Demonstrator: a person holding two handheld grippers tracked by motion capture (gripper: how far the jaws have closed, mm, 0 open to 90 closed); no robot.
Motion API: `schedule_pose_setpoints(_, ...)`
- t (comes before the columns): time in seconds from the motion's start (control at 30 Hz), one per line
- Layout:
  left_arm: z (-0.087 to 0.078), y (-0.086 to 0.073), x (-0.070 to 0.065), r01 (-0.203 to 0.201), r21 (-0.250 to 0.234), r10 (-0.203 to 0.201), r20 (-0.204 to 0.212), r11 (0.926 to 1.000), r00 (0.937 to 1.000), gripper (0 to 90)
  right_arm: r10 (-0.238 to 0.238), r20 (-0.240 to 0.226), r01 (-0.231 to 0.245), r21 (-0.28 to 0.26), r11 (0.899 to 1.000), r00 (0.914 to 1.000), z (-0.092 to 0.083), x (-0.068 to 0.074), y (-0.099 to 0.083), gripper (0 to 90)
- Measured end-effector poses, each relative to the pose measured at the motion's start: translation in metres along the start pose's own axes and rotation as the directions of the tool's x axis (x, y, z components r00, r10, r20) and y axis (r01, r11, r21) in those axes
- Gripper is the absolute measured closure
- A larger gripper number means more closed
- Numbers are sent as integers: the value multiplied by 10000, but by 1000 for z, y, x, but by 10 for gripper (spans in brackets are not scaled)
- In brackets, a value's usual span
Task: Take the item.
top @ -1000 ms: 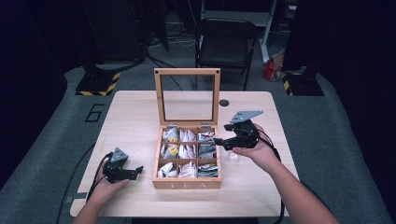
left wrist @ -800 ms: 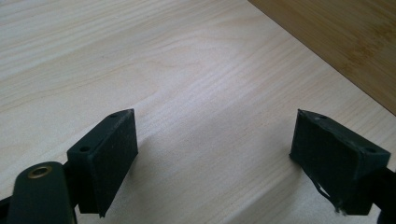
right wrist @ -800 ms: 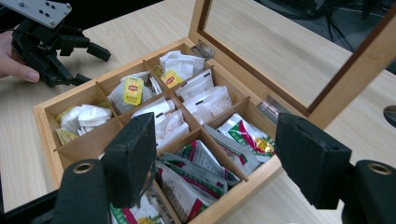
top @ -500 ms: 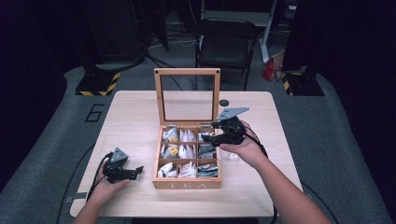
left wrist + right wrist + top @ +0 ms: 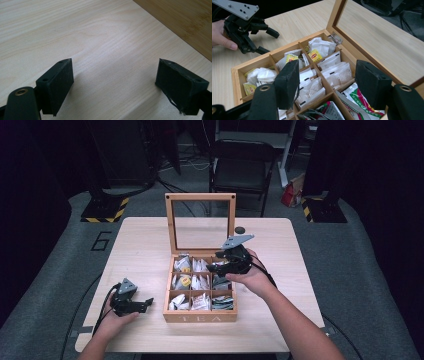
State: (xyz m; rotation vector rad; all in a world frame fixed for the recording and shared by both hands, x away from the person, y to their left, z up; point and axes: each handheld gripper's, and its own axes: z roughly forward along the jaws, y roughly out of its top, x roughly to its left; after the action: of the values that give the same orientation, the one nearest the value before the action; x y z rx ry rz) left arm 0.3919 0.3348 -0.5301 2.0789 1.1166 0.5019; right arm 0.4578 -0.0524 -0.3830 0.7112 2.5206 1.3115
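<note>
A person is reaching into the square wooden tea box with the glass lid (image 5: 200,318), which stands open in the middle of the pale wooden table (image 5: 140,240). The step looks like picking a tea bag out of the box. The right gripper (image 5: 327,85) hangs over the back right part of the box, above the white paper tea bags (image 5: 335,72) and a bright green and red packet (image 5: 359,102). Its jaws are spread wide and hold nothing; they touch nothing yet. Next, I think it needs to go down into one little compartment and close on one bag without grabbing the ones beside it. The left gripper (image 5: 115,85) rests low over the bare table, just left of the box. Its jaws are wide apart too, and nothing is between them.
</note>
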Motion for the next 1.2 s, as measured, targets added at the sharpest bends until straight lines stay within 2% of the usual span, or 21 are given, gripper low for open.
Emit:
schedule_pose_setpoints(0.27, 0, 0, 0, 4, 1, -4, -2, 10000, 10000, 141, -250, -290, 251, 16, 9997, 9993, 14, 3, 1, 402)
schedule_pose_setpoints(0.33, 0, 0, 0, 12, -3, -12, -4, 10000, 10000, 141, -43, -342, 45, 53, 10000, 9994, 17, 5, 1, 412)
schedule_pose_setpoints(0.37, 0, 0, 0, 16, -2, -16, -2, 10000, 10000, 141, -185, -391, 188, 78, 9998, 9991, 18, 5, 0, 414)
schedule_pose_setpoints(0.43, 0, 0, 0, 18, -5, -18, 0, 10000, 10000, 141, -94, -390, 96, 65, 9999, 9992, 21, 6, 0, 420)
schedule_pose_setpoints(0.47, 0, 0, 0, 12, -3, -12, 0, 10000, 10000, 141, -234, -433, 237, 67, 9997, 9988, 23, 5, 0, 423)
schedule_pose_setpoints(0.53, 0, 0, 0, 15, -3, -15, 1, 10000, 10000, 141, -68, -449, 69, 33, 10000, 9990, 26, 7, -1, 427)
schedule_pose_setpoints(0.6, 0, 0, 0, 13, -3, -13, 1, 10000, 10000, 141, -217, -482, 220, 54, 9997, 9986, 30, 6, -2, 434)
schedule_pose_setpoints(0.7, 0, 0, 0, 12, -4, -12, -2, 10000, 10000, 141, -93, -521, 99, 105, 9999, 9986, 35, 8, -4, 443)
schedule_pose_setpoints(0.83, 0, 0, 0, 10, 0, -10, 2, 10000, 10000, 141, -274, -581, 282, 124, 9995, 9979, 41, 9, -5, 462)
schedule_pose_setpoints(1.2, 0, 0, 0, 4, 3, -4, 5, 10000, 10000, 141, -156, -889, 183, 296, 9994, 9959, 59, 18, -8, 482)
